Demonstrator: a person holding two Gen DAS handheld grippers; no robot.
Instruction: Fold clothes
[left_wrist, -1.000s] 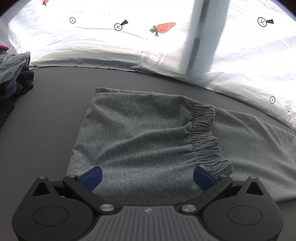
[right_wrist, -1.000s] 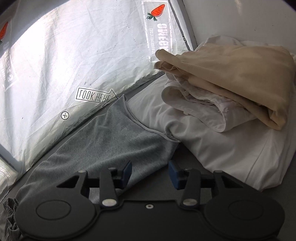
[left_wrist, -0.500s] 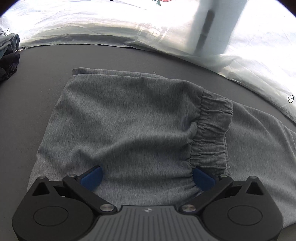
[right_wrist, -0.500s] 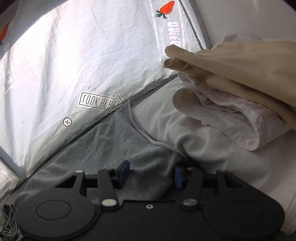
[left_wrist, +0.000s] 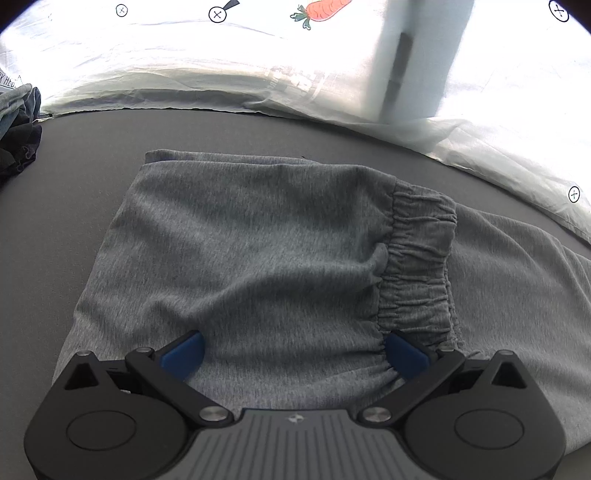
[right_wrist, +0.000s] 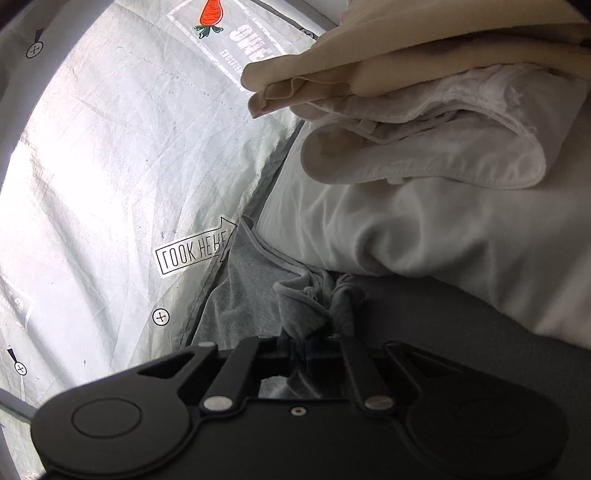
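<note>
A grey knit garment (left_wrist: 258, 240) lies folded over on the dark grey surface (left_wrist: 92, 155), its gathered waistband (left_wrist: 417, 258) to the right. My left gripper (left_wrist: 294, 350) hovers low over its near edge, open wide, with the blue pads (left_wrist: 183, 352) spread apart and cloth beneath them. In the right wrist view the far end of the grey garment (right_wrist: 251, 280) runs up to the white pile. My right gripper (right_wrist: 317, 336) is tilted, its jaws closing tight on the hem corner, which bunches up between the fingers.
A stack of folded white cloth (right_wrist: 424, 147) topped by a beige piece (right_wrist: 406, 48) sits on a white cushion-like bundle (right_wrist: 406, 229) right of the hem. Dark clothes (left_wrist: 18, 136) lie at the far left. White printed sheeting (left_wrist: 221, 74) walls the back.
The right gripper dropped, rolled and closed on the hem corner, which now puckers upward. The left gripper came down closer to the garment and stayed open.
</note>
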